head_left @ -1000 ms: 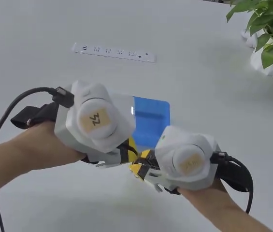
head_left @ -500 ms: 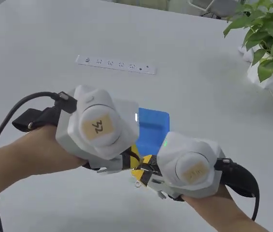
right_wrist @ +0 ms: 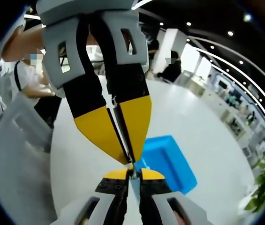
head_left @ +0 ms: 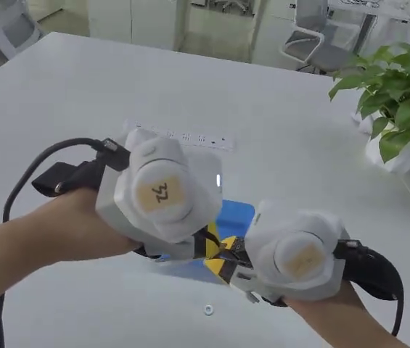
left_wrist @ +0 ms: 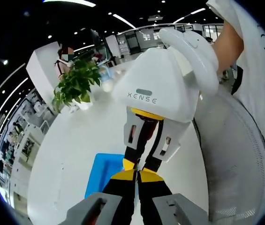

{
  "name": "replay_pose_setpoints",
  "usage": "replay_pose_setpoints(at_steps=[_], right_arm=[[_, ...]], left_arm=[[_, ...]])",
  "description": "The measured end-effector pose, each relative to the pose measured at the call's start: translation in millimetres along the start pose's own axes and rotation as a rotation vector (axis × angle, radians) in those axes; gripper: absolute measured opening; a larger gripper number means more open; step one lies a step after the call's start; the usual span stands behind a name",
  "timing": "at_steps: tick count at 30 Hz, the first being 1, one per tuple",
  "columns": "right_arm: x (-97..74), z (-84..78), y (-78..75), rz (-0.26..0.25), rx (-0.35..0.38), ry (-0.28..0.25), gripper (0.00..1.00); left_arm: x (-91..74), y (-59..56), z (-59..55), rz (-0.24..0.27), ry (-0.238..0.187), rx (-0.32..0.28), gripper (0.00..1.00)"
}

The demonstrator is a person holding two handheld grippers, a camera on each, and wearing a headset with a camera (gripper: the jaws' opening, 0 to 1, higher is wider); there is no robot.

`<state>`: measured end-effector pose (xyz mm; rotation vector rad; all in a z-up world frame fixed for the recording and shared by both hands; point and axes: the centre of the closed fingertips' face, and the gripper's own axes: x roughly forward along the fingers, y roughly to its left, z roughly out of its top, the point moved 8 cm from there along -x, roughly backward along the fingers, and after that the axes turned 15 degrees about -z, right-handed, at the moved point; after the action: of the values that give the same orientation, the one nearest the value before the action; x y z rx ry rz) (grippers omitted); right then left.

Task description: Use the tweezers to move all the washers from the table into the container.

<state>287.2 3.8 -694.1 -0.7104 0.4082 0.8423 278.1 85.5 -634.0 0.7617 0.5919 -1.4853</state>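
Note:
My left gripper (head_left: 214, 249) and right gripper (head_left: 226, 255) meet tip to tip above the table, yellow tips touching. In the right gripper view a thin metal strip, the tweezers (right_wrist: 121, 125), runs between the left gripper's shut jaws down into my right gripper (right_wrist: 130, 175). My left gripper (left_wrist: 137, 176) looks shut in its own view too, facing the right gripper's jaws. The blue container (head_left: 234, 213) lies just behind the grippers, partly hidden; it also shows as the container (left_wrist: 101, 174) and the container (right_wrist: 167, 161). One small washer (head_left: 208, 309) lies on the white table in front of the grippers.
A white power strip (head_left: 190, 136) lies further back on the table (head_left: 81, 94). A potted plant (head_left: 400, 101) stands at the right edge. Office chairs (head_left: 313, 43) stand beyond the table's far side. A black cable (head_left: 38, 177) trails from the left gripper.
The head camera has tilted up, so the room behind now shows. The grippers stay tip to tip. The washer now sits clear of them, lower in view.

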Motion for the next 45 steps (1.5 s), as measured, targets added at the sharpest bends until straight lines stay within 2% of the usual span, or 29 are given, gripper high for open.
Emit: replay_pose_setpoints(at_steps=[6, 11, 16, 24, 26, 28, 33, 37, 45], right_arm=[[-3.0, 10.8, -15.0, -0.026, -0.007, -0.019, 0.04], [-3.1, 16.2, -22.2, -0.045, -0.038, -0.018, 0.04], [7.7, 17.1, -34.2, -0.059, -0.033, -0.021, 0.04], [34.3, 10.6, -42.2, -0.065, -0.041, 0.007, 0.03], [39.4, 6.2, -43.1, -0.050, -0.004, 0.017, 0.03], [43.5, 3.3, -44.8, -0.043, 0.017, 0.021, 0.03], [54.6, -5.0, -45.7, -0.041, 0.018, 0.041, 0.03], [65.1, -14.0, -45.9, -0.025, 0.015, 0.065, 0.03], [80.1, -29.3, -44.4, 0.018, 0.056, 0.101, 0.04]], left_arm=[[-9.8, 8.6, 8.8, 0.019, -0.007, 0.030, 0.00], [-11.4, 15.8, 12.0, 0.028, 0.000, 0.056, 0.00], [-8.8, 27.1, 12.7, 0.034, -0.013, 0.063, 0.00], [9.2, 47.2, 2.5, 0.016, -0.004, 0.037, 0.00], [13.0, 51.8, -1.5, 0.006, -0.005, 0.020, 0.00], [16.0, 55.0, -4.8, 0.000, -0.011, 0.009, 0.00], [25.8, 61.8, -13.2, -0.007, -0.013, -0.008, 0.00], [33.7, 67.7, -20.9, -0.020, -0.013, -0.033, 0.00], [48.4, 76.0, -33.9, -0.058, -0.011, -0.074, 0.00]])
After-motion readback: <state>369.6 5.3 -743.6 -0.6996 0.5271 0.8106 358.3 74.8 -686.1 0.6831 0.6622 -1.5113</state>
